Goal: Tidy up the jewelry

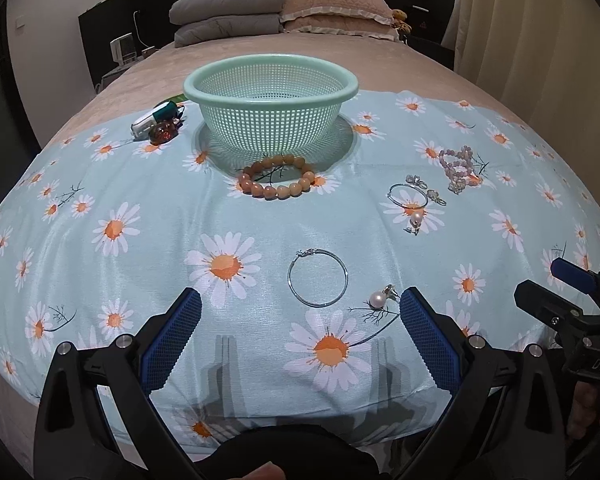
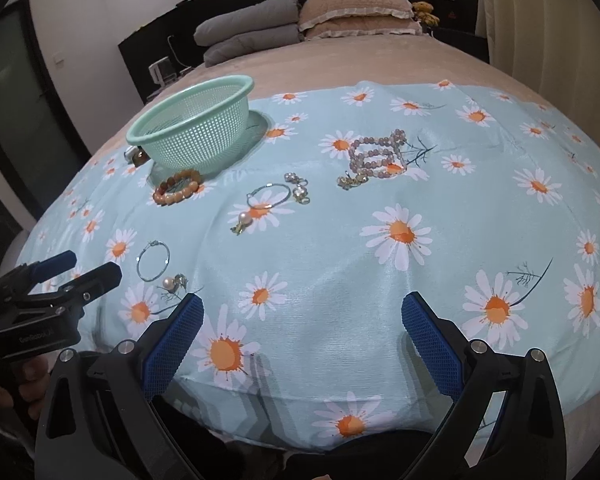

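Jaws spread wide on both grippers, nothing held; no jewelry sorted yet.

The left gripper (image 1: 300,320) hovers low over the cloth (image 1: 140,184) with a hoop (image 1: 318,277) just ahead and a pearl earring (image 1: 380,300) by its right finger; the right gripper (image 2: 302,322) hangs over bare cloth. The basket (image 1: 271,80) looks empty. Outside it lie the bead bracelet (image 1: 278,181) at its foot, a second hoop (image 1: 407,197), another pearl earring (image 1: 416,218), small charms (image 1: 432,192) and a pink bracelet (image 1: 458,170). Judging by this, everything is left to do.
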A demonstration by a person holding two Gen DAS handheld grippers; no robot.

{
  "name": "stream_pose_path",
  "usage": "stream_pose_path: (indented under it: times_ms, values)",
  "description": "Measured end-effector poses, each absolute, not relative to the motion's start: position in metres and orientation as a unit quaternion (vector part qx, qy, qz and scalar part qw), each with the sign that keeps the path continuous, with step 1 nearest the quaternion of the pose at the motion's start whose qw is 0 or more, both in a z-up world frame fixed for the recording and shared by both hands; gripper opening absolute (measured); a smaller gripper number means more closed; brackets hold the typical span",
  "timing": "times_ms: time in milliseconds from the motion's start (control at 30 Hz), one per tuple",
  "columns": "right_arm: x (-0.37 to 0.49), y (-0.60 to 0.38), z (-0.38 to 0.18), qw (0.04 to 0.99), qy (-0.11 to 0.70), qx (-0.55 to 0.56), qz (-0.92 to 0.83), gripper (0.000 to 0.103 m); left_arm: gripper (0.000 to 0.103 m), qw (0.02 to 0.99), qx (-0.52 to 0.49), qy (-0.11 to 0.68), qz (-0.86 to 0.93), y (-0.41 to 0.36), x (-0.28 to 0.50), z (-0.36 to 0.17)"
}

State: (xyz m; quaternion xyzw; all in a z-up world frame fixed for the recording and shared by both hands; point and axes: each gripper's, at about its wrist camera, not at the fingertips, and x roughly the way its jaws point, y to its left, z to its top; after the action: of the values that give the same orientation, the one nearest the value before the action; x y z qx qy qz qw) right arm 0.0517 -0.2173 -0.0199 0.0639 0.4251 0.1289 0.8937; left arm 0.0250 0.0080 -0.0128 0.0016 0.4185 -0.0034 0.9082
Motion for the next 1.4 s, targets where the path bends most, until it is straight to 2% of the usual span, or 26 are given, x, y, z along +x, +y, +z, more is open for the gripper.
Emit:
stream_pose_path:
  times_ms: [167,333,567,933,1100,1200,1400]
  values:
    - [0.074,-0.238,-0.025,0.874,0.439,0.144,0.15,0.095,0.097,0.908,0.024,0.417,0.014,0.017,0.042,-0.009]
    - [0.107,-0.252,-0.02,0.875,0.434,0.169,0.128,0.095,0.097,0.906,0.036,0.421,0.027,0.032,0.066,-0.01]
    - [0.168,-0.257,-0.016,0.896,0.427,0.109,0.043,0.095,0.097,0.9,0.043,0.433,0.038,0.046,0.105,-0.022]
    - [0.253,-0.242,-0.051,0.881,0.471,0.046,0.018,0.095,0.097,0.886,0.051,0.461,0.016,0.042,0.152,-0.051]
    - [0.257,-0.233,-0.071,0.886,0.463,-0.011,0.006,0.097,0.099,0.891,0.031,0.453,0.002,0.052,0.158,-0.065]
    - [0.255,-0.233,-0.075,0.891,0.453,-0.013,0.004,0.097,0.099,0.909,0.041,0.414,0.005,0.051,0.156,-0.075]
    - [0.256,-0.235,-0.074,0.895,0.446,-0.013,0.003,0.097,0.099,0.912,0.03,0.409,0.003,0.051,0.156,-0.073]
